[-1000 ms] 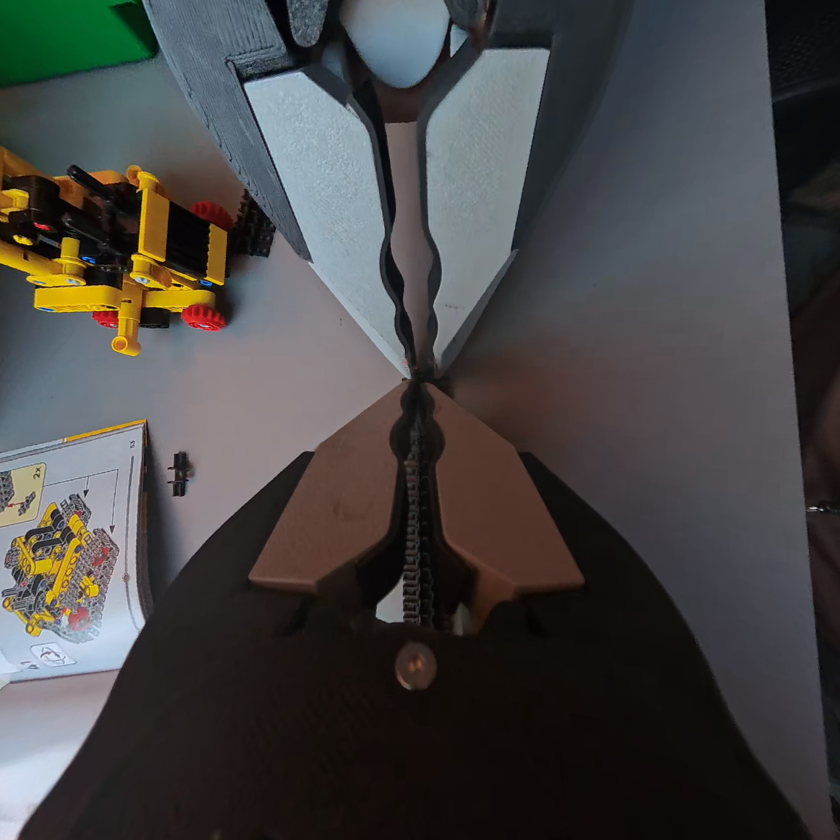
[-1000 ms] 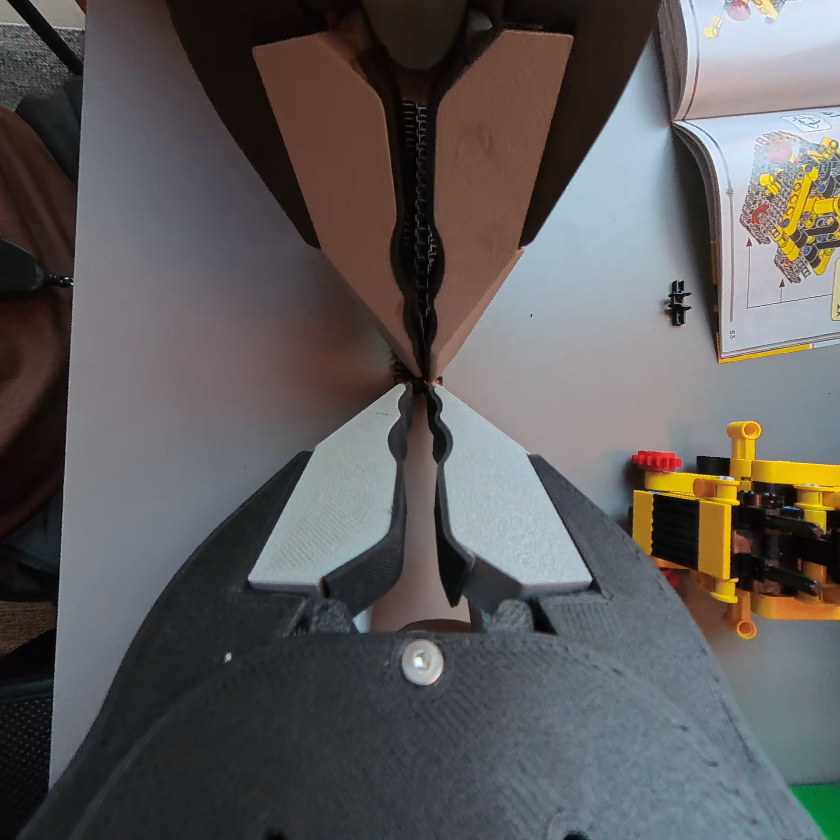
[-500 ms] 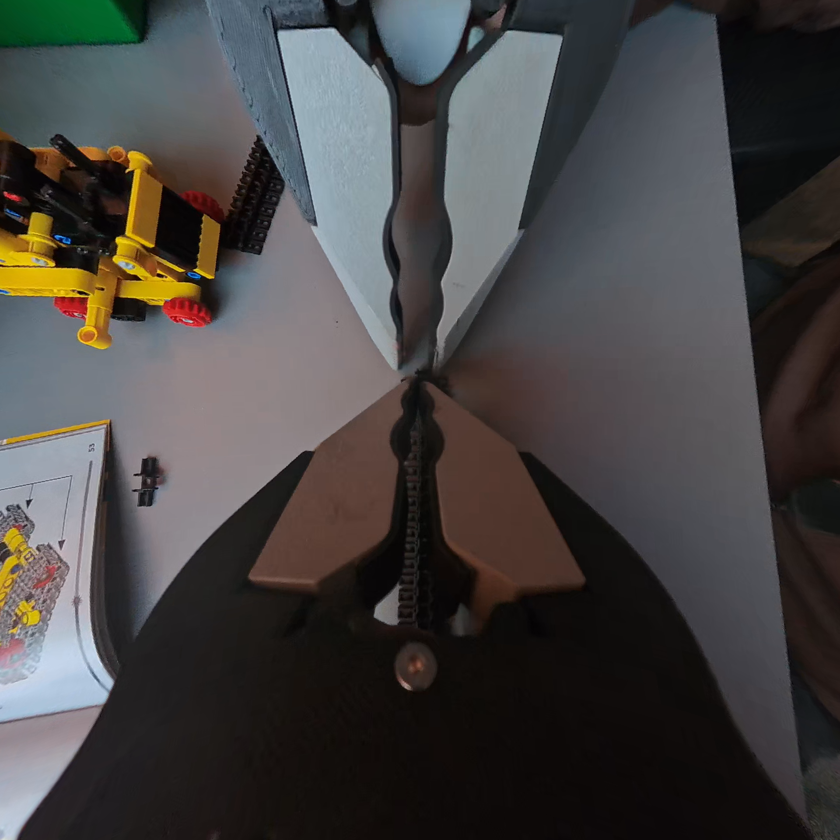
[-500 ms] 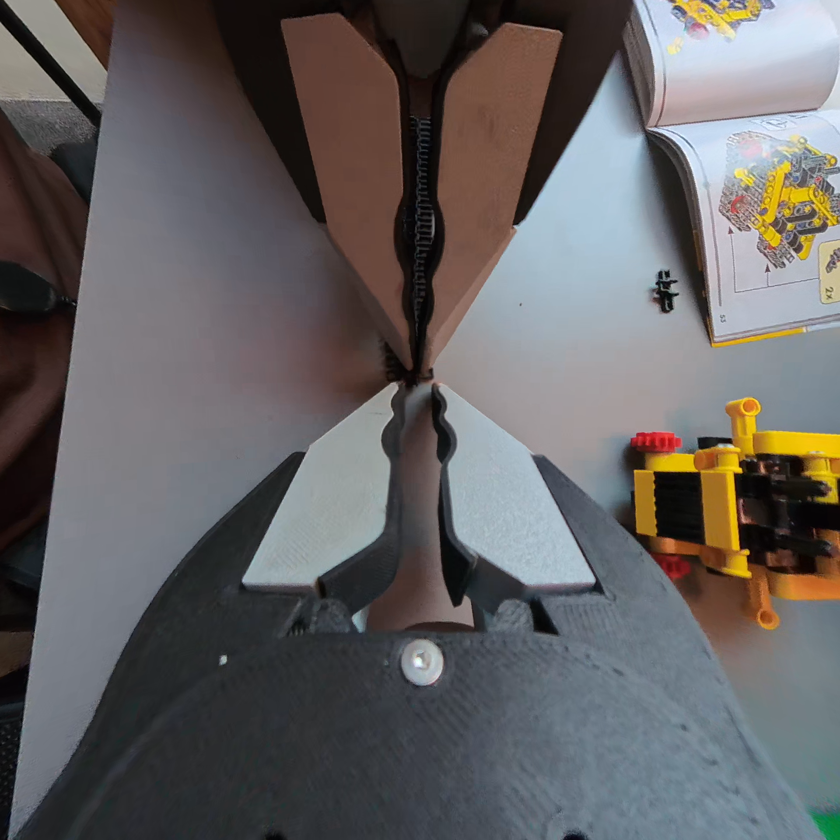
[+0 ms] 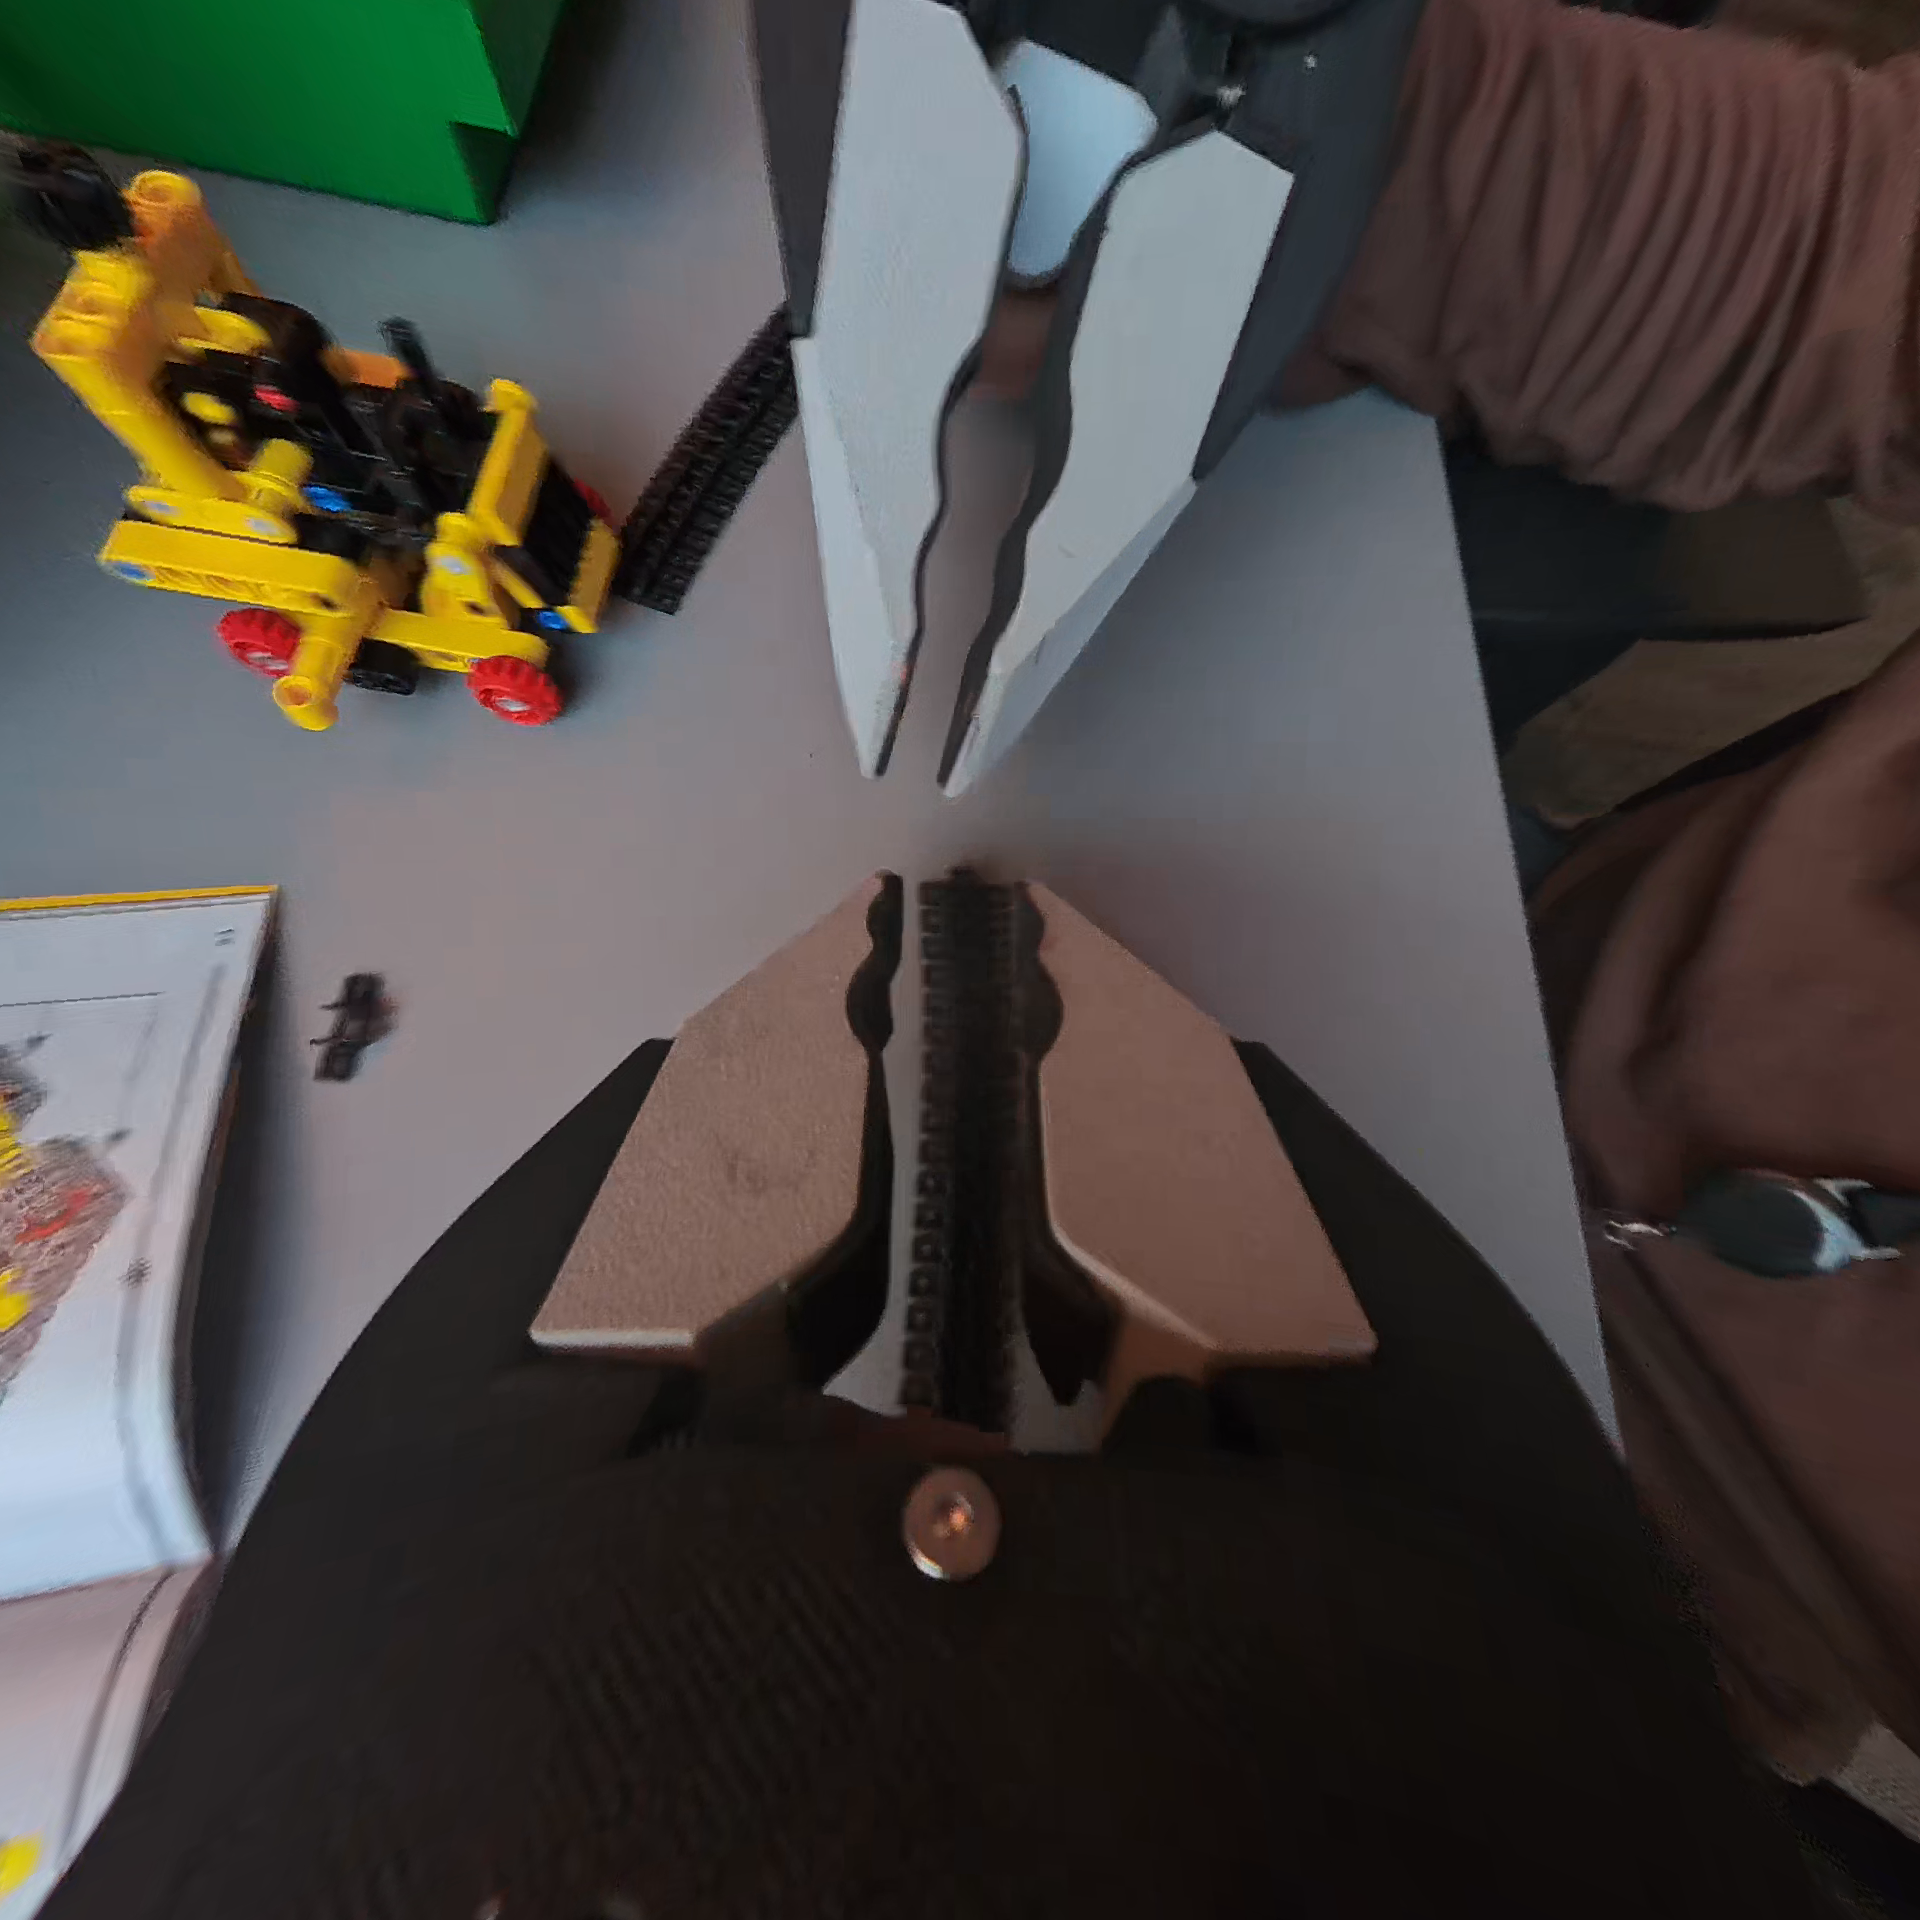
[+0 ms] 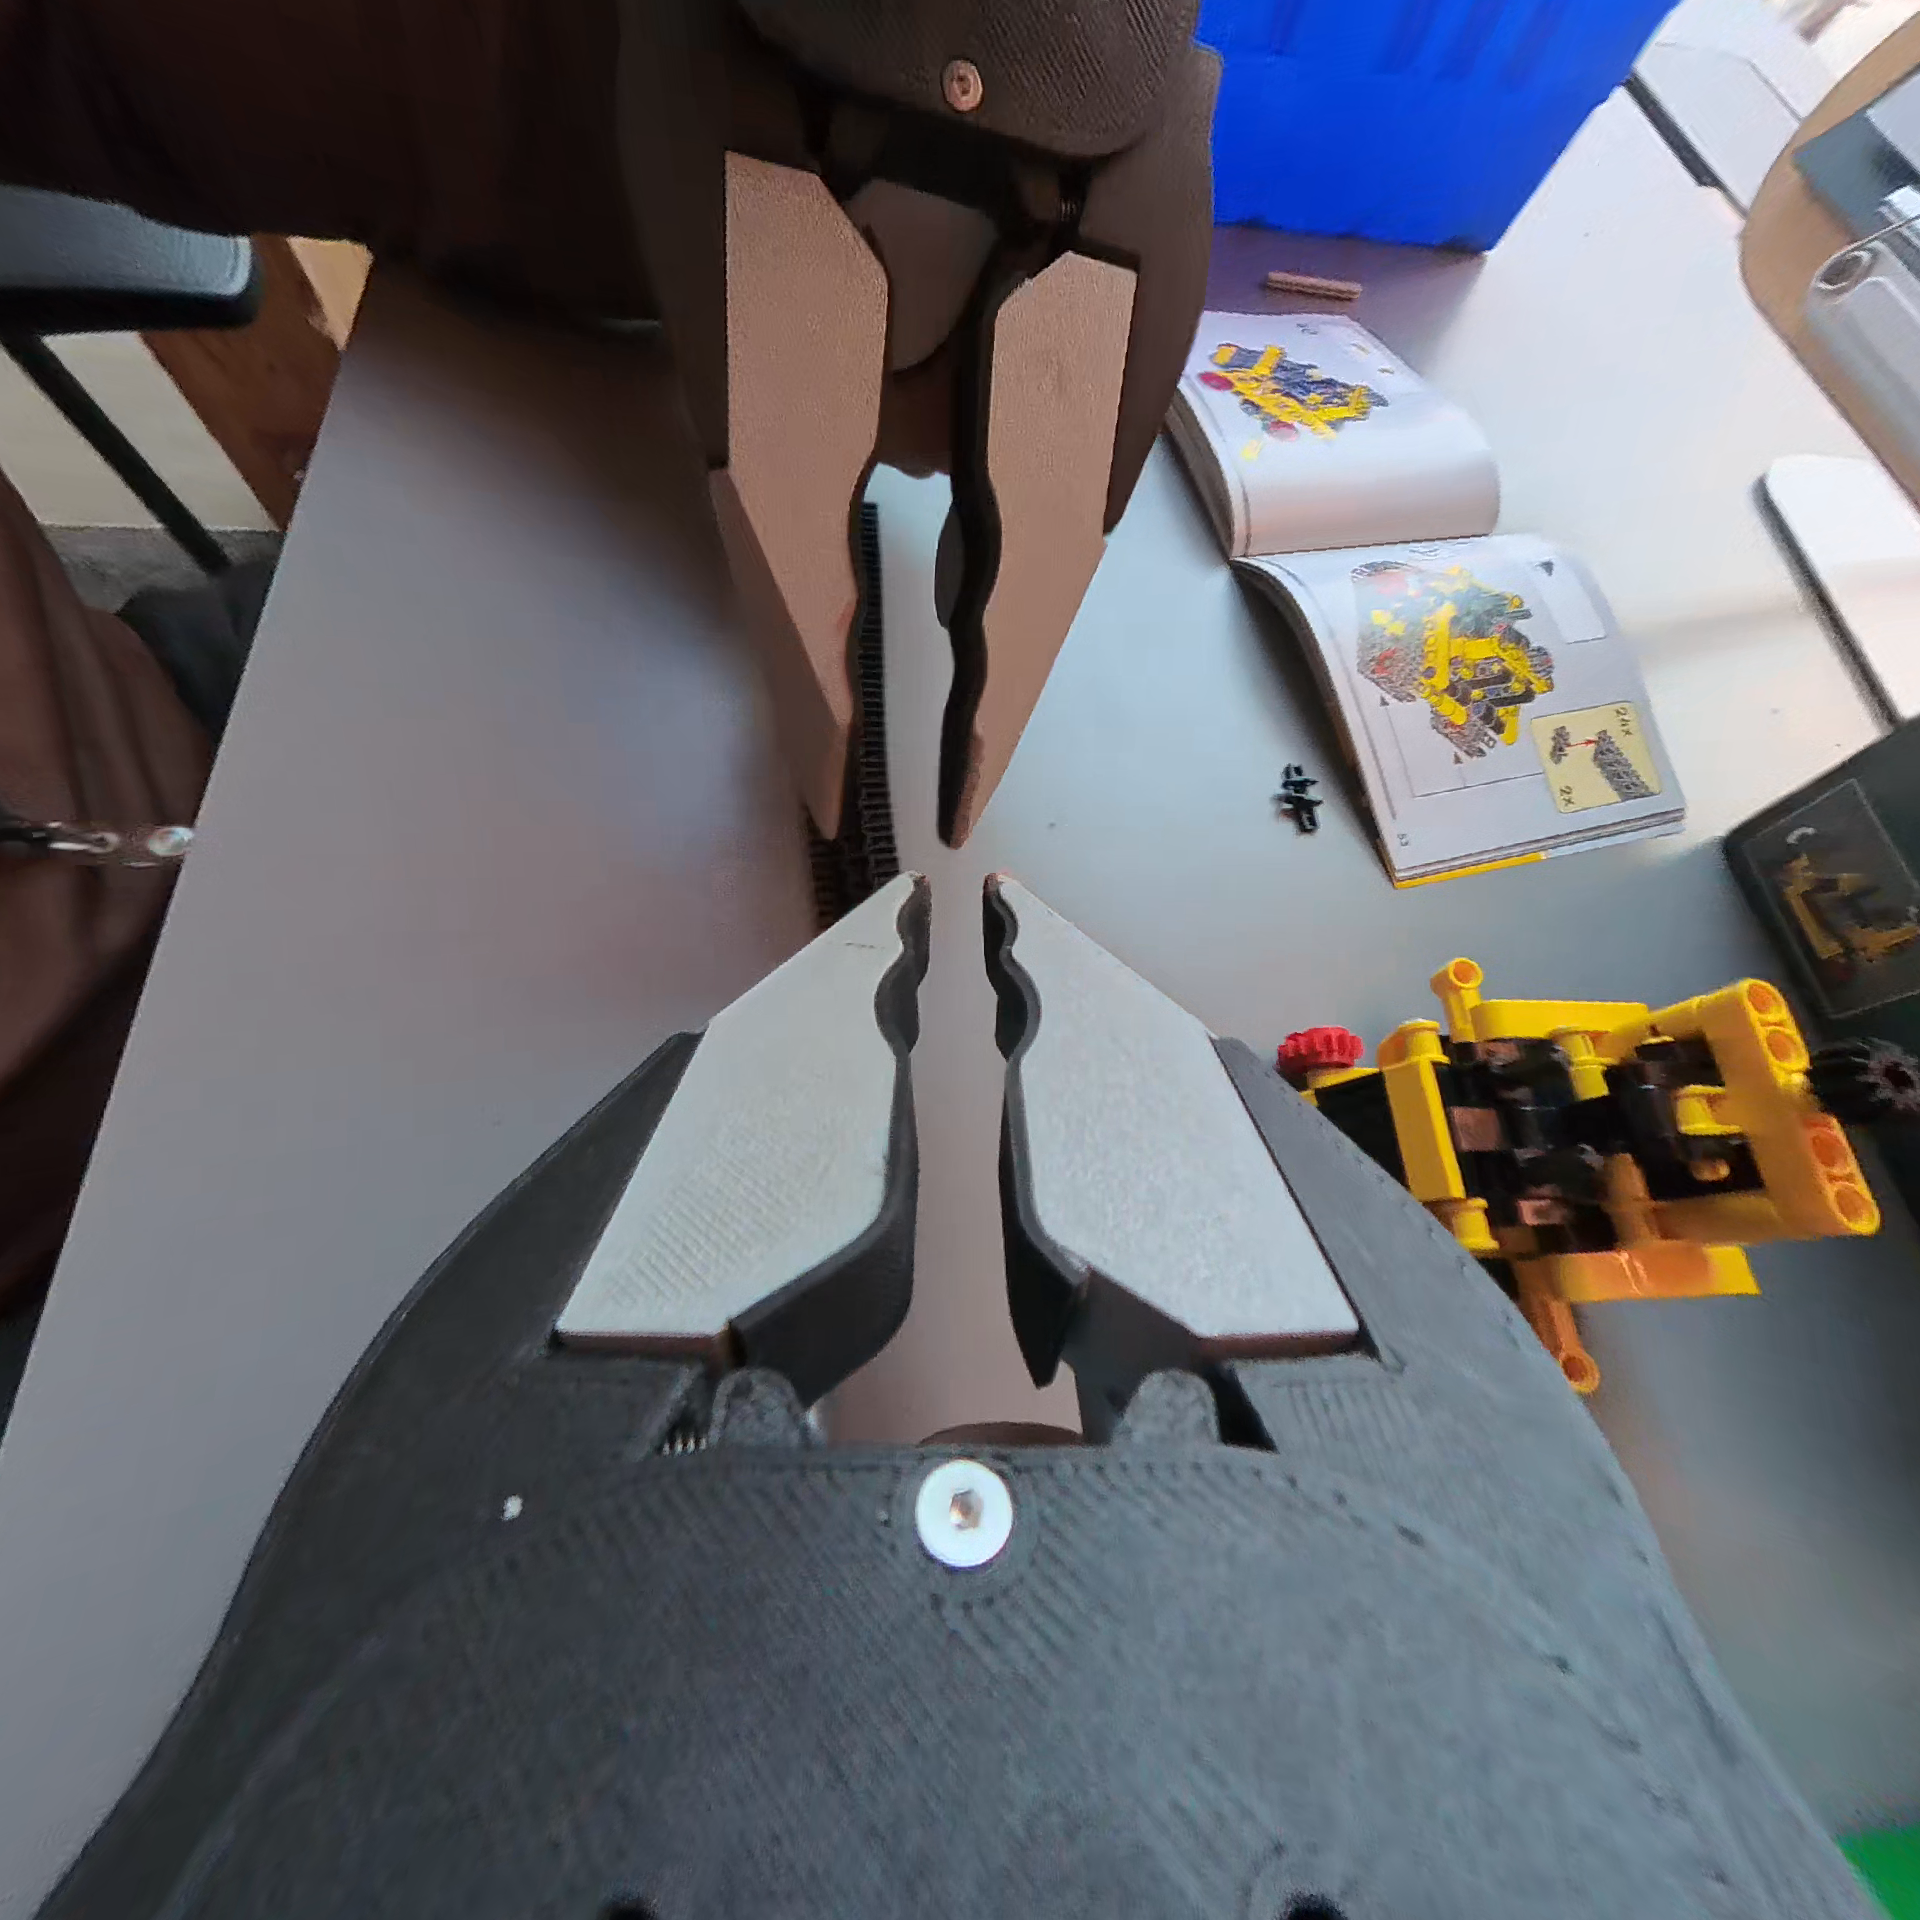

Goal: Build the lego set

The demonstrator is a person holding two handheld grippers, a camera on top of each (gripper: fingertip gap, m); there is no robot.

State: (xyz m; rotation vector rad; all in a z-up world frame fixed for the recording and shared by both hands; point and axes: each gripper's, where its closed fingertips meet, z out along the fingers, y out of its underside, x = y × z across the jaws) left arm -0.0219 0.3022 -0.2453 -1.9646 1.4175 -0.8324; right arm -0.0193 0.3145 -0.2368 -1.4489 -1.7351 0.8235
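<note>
My left gripper (image 5: 954,885), with tan fingers, is open a little. A black track chain (image 5: 961,1143) lies lengthwise between its jaws, against the right finger, with a gap on its other side. The chain also shows in the right wrist view (image 6: 860,727), beside one tan finger. My right gripper (image 6: 956,883), with grey fingers, is open and empty, tip to tip with the left gripper but apart from it. The yellow and black bulldozer model (image 5: 343,520) stands on the grey table (image 5: 1247,831). A second black track (image 5: 707,488) lies beside the model.
A small black pin (image 5: 353,1023) lies near the open instruction booklet (image 5: 83,1195). A green box (image 5: 260,83) stands at the far left, and a blue bin (image 6: 1403,104) and a dark box (image 6: 1839,883) show in the right wrist view. A brown sleeve (image 5: 1610,260) is beyond the table edge. Left and right tips are no more than a few centimetres apart.
The two grippers have drawn apart from tip contact. My left jaws have opened off the track chain. My right jaws have opened wider. Both views have tilted up.
</note>
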